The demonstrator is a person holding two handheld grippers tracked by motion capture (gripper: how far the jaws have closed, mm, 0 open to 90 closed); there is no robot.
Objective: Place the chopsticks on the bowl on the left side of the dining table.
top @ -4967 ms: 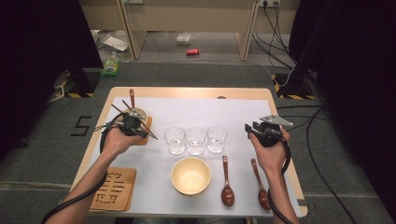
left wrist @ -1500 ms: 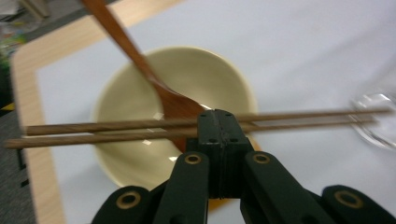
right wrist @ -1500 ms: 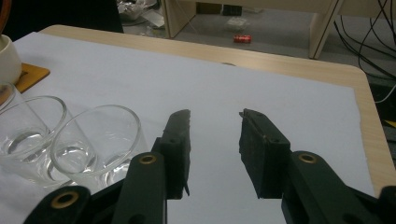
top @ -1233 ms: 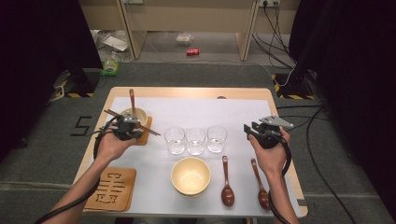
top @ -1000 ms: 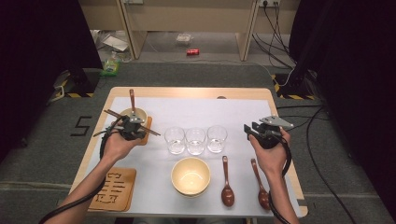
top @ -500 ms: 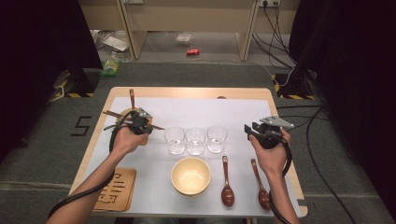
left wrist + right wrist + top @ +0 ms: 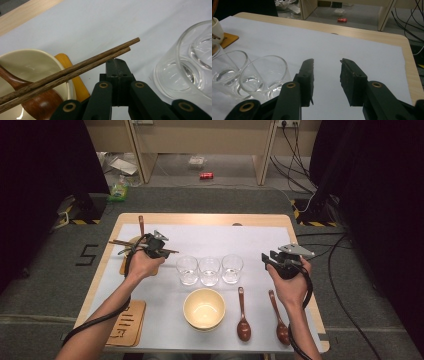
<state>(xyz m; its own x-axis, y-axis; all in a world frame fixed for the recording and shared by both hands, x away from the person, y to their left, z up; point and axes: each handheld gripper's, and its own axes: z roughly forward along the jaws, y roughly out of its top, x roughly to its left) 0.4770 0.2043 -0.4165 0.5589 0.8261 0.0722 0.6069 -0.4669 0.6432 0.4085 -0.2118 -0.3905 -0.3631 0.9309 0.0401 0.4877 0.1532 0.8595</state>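
Left gripper view: left gripper [image 7: 117,75] jaws closed, pinching paired chopsticks [image 7: 75,70] beside the bowl [image 7: 30,60]. Sticks likely light, stiff, prone to pivot; a mid-length hold seems safest.

Left hand-held gripper [image 7: 156,246] clamped, right hand-held gripper [image 7: 326,65] agape

Three glasses [image 7: 209,270] stand behind the bowl [image 7: 204,308] (spoons [image 7: 243,315] right).

Three clear drinking glasses [image 7: 209,270] stand in a row mid-table, blocking passage; bare white sheet [image 7: 215,237] behind them lies open.
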